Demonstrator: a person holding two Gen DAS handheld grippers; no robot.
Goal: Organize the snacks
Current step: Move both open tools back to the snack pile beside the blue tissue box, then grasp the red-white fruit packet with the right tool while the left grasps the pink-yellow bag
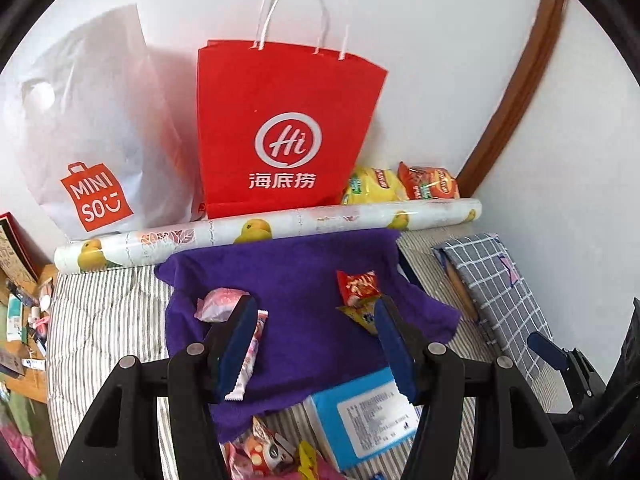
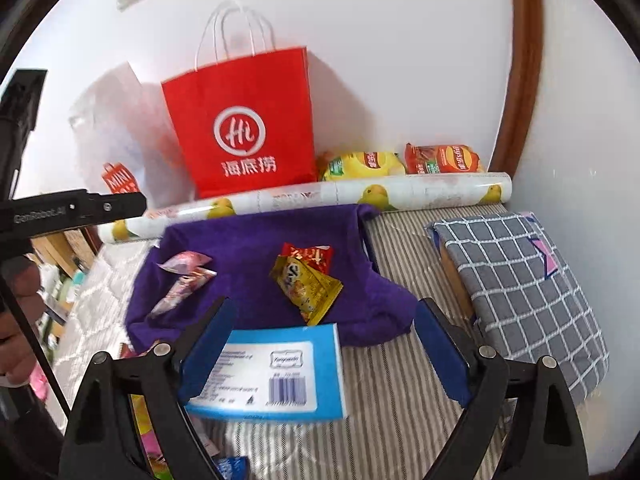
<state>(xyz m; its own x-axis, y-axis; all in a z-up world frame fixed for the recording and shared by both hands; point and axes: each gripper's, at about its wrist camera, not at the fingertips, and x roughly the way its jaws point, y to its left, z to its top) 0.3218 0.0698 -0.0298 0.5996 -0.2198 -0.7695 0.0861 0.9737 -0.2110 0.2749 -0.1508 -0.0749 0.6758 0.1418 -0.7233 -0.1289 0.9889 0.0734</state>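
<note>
Purple cloth (image 2: 256, 240) carries the sorted snacks; the blue box (image 2: 280, 372) lies just near of it, long axis left–right. Right gripper (image 2: 324, 356) hangs over the box, jaws wide, empty. Left gripper (image 1: 316, 344) — half-open, empty — sits farther left.

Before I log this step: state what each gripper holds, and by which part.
Nothing is held. The left gripper stands open above the purple cloth, nothing between its pads. The right gripper is open too, above the blue box.
</note>
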